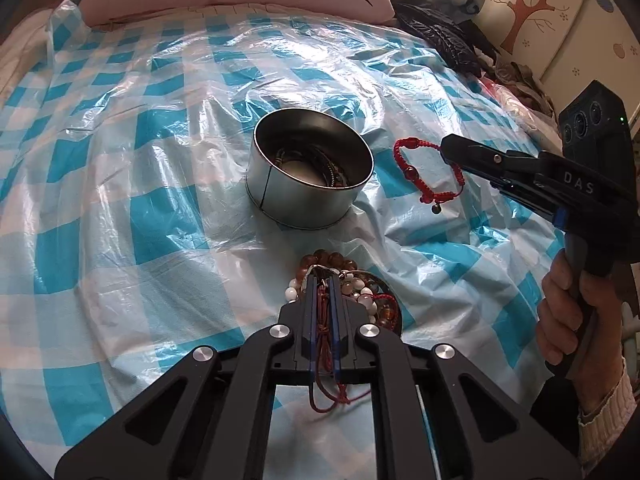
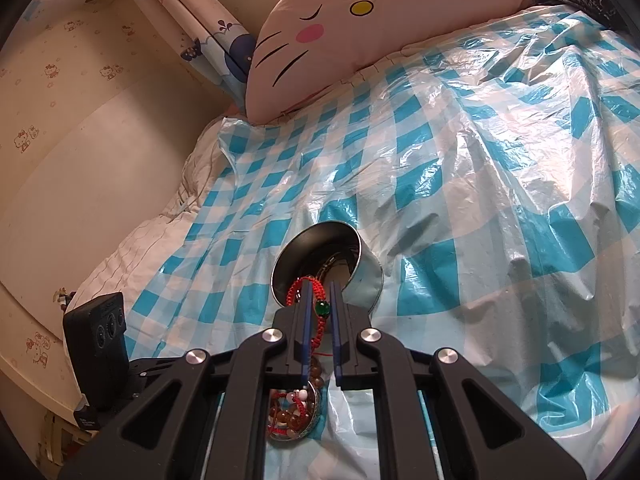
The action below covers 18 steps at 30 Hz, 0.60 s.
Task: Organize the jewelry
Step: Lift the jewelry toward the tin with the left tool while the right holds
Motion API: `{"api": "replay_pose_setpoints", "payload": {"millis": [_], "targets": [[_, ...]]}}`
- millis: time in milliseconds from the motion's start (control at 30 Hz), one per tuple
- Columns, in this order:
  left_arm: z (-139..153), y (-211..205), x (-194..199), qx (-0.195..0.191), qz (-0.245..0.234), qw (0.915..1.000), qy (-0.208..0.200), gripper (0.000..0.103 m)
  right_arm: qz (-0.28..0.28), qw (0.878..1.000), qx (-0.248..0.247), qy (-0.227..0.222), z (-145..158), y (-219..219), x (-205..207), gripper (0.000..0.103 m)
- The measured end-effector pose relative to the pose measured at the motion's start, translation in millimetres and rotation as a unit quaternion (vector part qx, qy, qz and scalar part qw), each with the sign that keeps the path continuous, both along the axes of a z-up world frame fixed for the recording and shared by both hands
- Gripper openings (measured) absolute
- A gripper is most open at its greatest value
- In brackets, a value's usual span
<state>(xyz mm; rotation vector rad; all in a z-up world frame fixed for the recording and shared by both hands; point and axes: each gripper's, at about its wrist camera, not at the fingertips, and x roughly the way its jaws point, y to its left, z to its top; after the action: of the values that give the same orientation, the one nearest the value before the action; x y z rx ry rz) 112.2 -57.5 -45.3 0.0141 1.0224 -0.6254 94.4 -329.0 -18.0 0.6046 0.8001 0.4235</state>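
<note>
A round metal tin [image 1: 310, 174] stands on the checked sheet with dark bangles inside; it also shows in the right wrist view [image 2: 360, 280]. My left gripper [image 1: 321, 276] is shut on a dark red cord piece [image 1: 323, 336] above a small dish of bead bracelets [image 1: 376, 296]. My right gripper [image 2: 323, 286] holds a red braided bracelet [image 2: 320, 322] with a green bead between narrowly parted fingers; in the left wrist view the bracelet [image 1: 430, 174] hangs from that gripper [image 1: 450, 146], right of the tin. The dish [image 2: 294, 412] lies under the right gripper.
A blue-and-white checked plastic sheet [image 1: 140, 200] covers the bed. A pink cat-face pillow [image 2: 360, 20] lies at the head. Dark clothing [image 1: 444, 36] is piled at the far right. A wall runs along the bed's left side [image 2: 60, 160].
</note>
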Motion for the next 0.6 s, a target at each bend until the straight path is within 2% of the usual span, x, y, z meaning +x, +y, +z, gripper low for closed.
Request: {"api": "replay_pose_setpoints", "payload": {"millis": [100, 300, 467, 600], "targets": [[11.0, 8.1, -3.1, -0.007, 0.008, 0.9999, -0.007, 0.005, -0.001, 1.000, 0.000, 0.000, -0.1, -0.5, 0.2, 0.009], [36.5, 21.7, 3.9, -0.057, 0.025, 0.9980, -0.011, 0.005, -0.004, 1.000, 0.005, -0.004, 0.9, -3.8, -0.7, 0.009], [63.5, 8.9, 25.3, -0.084, 0.040, 0.9948, -0.041, 0.005, -0.008, 1.000, 0.011, -0.011, 4.1, -7.1, -2.9, 0.009], [63.8, -10.6, 53.9, -0.110, 0.050, 0.9918, -0.041, 0.005, -0.013, 1.000, 0.016, -0.019, 7.1, -10.5, -4.5, 0.009]]}}
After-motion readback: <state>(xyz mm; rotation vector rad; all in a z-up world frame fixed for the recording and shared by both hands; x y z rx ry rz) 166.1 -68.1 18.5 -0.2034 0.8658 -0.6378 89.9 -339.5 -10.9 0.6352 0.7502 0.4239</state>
